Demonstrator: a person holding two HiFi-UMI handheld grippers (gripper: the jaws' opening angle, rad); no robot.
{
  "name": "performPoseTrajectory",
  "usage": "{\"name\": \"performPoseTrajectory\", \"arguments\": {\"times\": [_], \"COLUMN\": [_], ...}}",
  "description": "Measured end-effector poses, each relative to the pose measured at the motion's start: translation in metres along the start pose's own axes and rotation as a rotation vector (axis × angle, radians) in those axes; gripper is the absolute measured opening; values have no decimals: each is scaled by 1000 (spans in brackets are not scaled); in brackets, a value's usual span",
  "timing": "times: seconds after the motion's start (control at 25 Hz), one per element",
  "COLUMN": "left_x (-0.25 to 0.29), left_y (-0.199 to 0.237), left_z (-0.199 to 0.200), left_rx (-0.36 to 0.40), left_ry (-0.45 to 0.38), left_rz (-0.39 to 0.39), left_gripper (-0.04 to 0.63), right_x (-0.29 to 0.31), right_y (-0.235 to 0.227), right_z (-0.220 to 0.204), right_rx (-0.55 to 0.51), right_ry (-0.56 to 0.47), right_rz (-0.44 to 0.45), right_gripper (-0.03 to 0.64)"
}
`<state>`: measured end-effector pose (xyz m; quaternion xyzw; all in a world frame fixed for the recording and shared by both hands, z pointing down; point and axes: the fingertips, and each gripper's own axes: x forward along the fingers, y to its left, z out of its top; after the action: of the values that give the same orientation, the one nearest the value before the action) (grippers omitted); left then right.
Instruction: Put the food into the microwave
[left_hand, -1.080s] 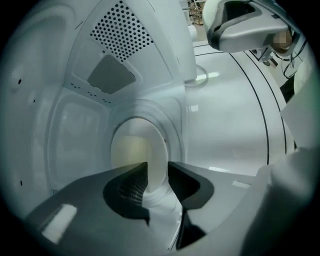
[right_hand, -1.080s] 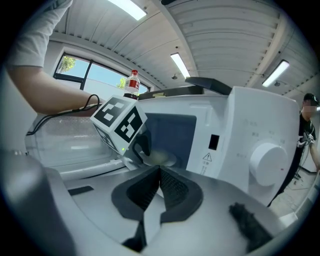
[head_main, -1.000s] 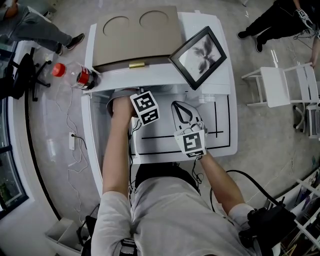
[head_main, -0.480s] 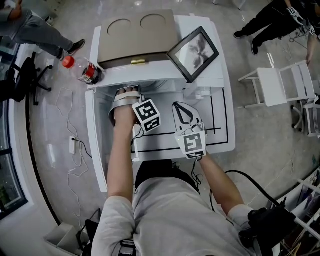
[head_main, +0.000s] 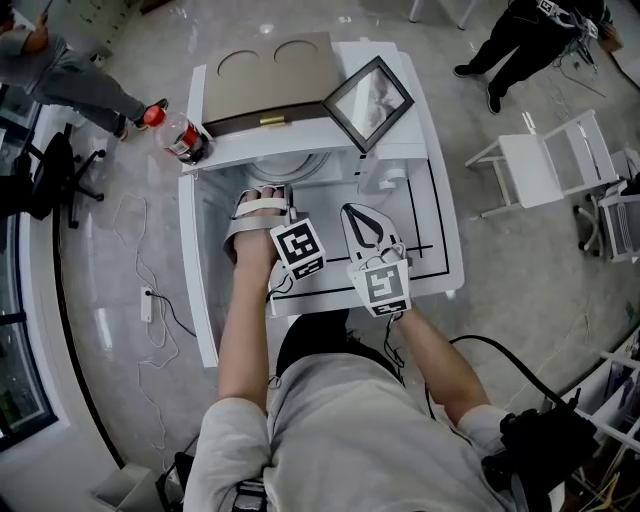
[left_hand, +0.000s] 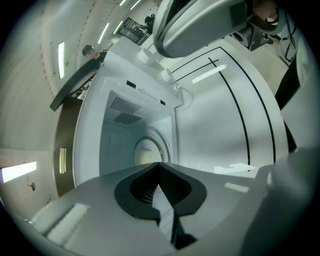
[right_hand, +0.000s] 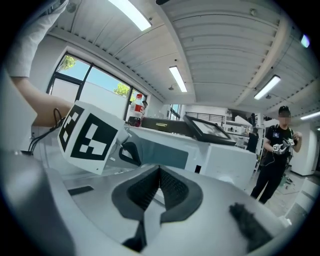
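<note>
The microwave (head_main: 268, 78) stands at the table's far edge with its door (head_main: 368, 98) swung open to the right. Its white cavity (left_hand: 142, 135) holds a pale round disc on the turntable (left_hand: 148, 151); I cannot tell if that is the food. My left gripper (head_main: 266, 196) hangs just outside the opening; its jaws have just been closing and now meet with nothing between them (left_hand: 160, 164). My right gripper (head_main: 361, 214) hovers beside it to the right, shut and empty (right_hand: 160, 167), looking past the left gripper's marker cube (right_hand: 90, 132).
A red-capped bottle (head_main: 178, 135) stands at the microwave's left corner. The white table (head_main: 440, 230) has black lines on it. A white chair (head_main: 545, 165) is off to the right. A person (right_hand: 277, 145) stands beyond the table, and another is at the far left.
The left gripper has drawn back out of the microwave cavity towards me and its jaws have shut empty. Both grippers have risen a little.
</note>
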<state>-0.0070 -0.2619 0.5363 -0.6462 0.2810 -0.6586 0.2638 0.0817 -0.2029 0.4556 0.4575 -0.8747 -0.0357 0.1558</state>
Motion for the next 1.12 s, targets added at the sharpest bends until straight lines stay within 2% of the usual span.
{"name": "performPoseTrajectory", "arguments": {"times": [0.28,0.56,0.76,0.96,1.04,1.12], "left_x": [-41,-79,-100,-112,-117,-125], "left_y": [-10,-32,-47,-50,-44,-28], "left_z": [13,30,43,43,40,43], "left_rx": [14,134,84,95,130,137], "left_ry": [-50,-84,-135,-130,-109,-109], "left_rz": [58,109,95,116,155,242], "left_gripper": [8,8,8,8,8,8], "right_x": [-24,-46,-58,-66,-69,-71], "right_y": [12,19,24,31,34,36], "right_z": [12,21,23,26,28,31], "right_rx": [-7,-18,-20,-33,-45,-60], "right_ry": [-23,-43,-50,-56,-61,-65], "right_rz": [-14,-25,-28,-14,-6,2], "right_gripper": [11,11,11,11,11,9]}}
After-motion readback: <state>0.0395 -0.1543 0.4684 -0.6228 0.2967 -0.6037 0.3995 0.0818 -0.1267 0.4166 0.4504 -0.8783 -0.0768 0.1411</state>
